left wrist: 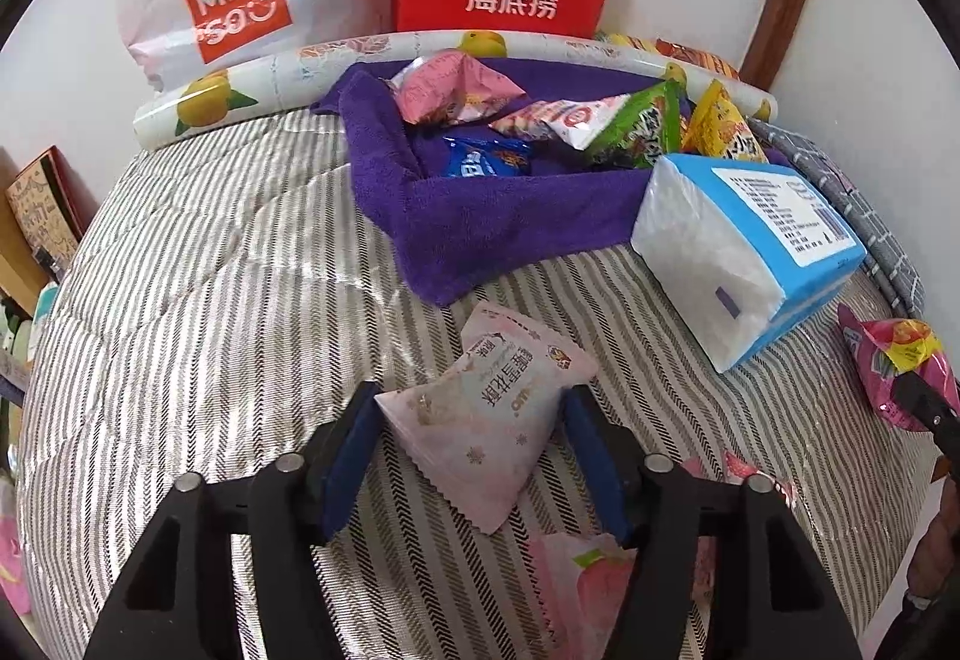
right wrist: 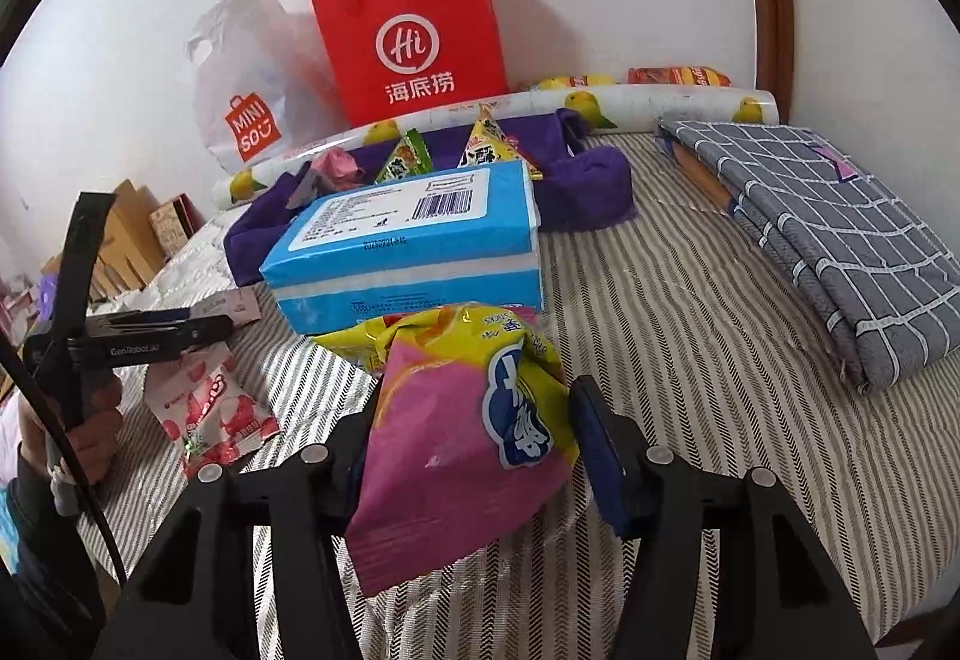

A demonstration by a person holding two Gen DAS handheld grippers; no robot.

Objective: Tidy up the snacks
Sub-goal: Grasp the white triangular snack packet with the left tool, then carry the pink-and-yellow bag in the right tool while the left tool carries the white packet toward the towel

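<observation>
Near: my left gripper clamped on a pale pink packet; my right gripper clamped on a pink-yellow snack bag. Far: purple towel nest holding several snacks. Loose strawberry packet remains; roughly halfway, I judge.

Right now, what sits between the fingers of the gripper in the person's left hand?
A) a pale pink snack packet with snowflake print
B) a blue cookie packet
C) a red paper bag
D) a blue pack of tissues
A: in the left wrist view the pale pink snack packet lies between the left gripper fingers, while the blue tissue pack rests apart on the striped bedding.
</observation>
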